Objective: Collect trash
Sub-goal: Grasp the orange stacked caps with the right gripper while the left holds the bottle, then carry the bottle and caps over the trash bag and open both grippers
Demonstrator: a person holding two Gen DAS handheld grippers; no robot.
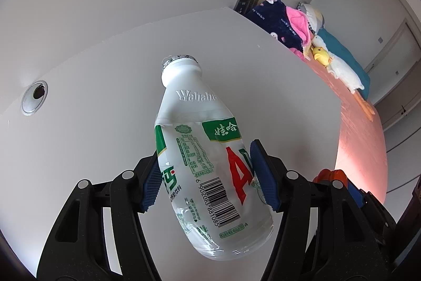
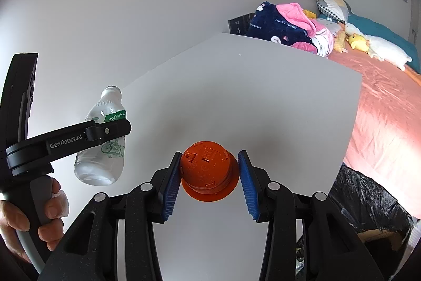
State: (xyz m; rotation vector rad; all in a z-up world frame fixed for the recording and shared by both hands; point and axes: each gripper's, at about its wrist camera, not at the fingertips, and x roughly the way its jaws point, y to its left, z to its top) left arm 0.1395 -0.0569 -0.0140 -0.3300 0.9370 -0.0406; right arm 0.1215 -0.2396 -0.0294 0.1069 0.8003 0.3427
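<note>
My left gripper (image 1: 208, 173) is shut on an empty clear Wahaha bottle (image 1: 208, 175) with a green and red label, held tilted above the white table (image 1: 79, 149). The bottle also shows in the right wrist view (image 2: 101, 162), clamped in the left gripper (image 2: 110, 129). My right gripper (image 2: 209, 175) is shut on an orange plastic cap-like piece (image 2: 208, 170), its blue pads (image 2: 171, 183) touching both sides, held just over the table (image 2: 263, 102).
A bin lined with a black bag (image 2: 368, 204) stands at the table's right front corner. A bed with a pink sheet (image 2: 389, 107), blankets and plush toys lies beyond the table's right edge. A cable grommet (image 1: 34, 96) sits in the tabletop at left.
</note>
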